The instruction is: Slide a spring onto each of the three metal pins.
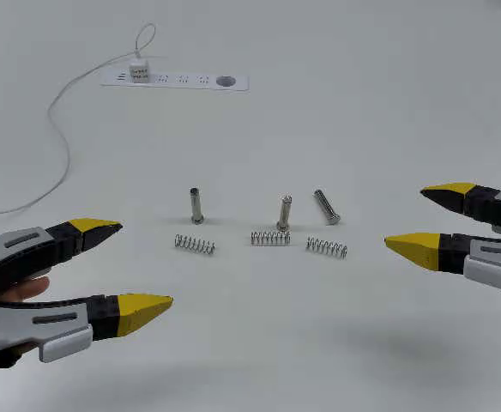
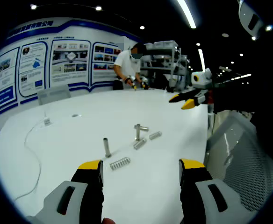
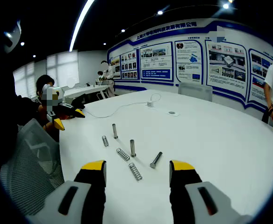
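Both wide open, my yellow-tipped left gripper (image 1: pixel 143 264) and right gripper (image 1: pixel 405 218) flanked three coiled steel springs (image 1: pixel 270 238). They lay lengthwise between my tips.

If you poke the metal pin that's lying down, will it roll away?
It would probably roll, since the lying pin is round and the table looks smooth. Its wider head may make it curve rather than go straight. It looks like solid metal, so it is likely stiff.
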The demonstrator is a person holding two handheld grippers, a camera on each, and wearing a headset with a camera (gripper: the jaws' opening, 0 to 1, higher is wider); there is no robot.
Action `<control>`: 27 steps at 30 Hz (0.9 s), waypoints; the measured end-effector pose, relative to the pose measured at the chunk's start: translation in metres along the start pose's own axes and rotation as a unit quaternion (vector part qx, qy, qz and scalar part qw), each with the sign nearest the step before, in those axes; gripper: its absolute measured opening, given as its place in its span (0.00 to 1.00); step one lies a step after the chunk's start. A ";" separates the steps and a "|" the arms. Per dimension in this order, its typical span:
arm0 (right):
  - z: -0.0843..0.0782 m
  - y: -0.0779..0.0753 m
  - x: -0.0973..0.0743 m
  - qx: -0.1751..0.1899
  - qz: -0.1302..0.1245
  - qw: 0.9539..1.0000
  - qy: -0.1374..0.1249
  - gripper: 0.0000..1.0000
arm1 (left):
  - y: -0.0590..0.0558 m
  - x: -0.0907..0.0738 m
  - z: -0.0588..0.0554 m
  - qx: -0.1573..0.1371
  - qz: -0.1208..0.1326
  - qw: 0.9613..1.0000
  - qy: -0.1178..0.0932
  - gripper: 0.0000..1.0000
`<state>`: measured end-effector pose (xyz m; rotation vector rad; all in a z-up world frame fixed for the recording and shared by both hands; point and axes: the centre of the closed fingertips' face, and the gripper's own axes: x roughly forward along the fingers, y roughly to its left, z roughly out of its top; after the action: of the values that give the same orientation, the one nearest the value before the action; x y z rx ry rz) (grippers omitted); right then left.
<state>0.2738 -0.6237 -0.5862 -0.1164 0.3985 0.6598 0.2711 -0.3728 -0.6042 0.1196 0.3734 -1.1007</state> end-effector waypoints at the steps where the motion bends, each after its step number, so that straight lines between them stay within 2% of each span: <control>1: 0.001 -0.001 0.000 0.000 -0.001 1.000 0.000 0.55 | 0.000 0.000 0.000 0.001 0.000 1.000 0.001 0.67; 5: 0.003 -0.003 0.001 0.001 -0.004 1.000 -0.003 0.55 | 0.000 0.000 0.000 0.002 0.000 1.000 0.002 0.67; 18: -0.003 -0.005 0.004 0.010 -0.008 1.000 0.011 0.53 | 0.001 0.001 0.000 0.005 -0.001 1.000 0.006 0.67; 27: 0.007 -0.019 0.023 0.008 -0.021 0.999 0.025 0.49 | 0.000 0.002 -0.001 0.008 -0.001 1.000 0.007 0.67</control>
<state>0.3046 -0.6234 -0.5893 -0.1256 0.4474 0.6140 0.2721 -0.3740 -0.6054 0.1407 0.3780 -1.1048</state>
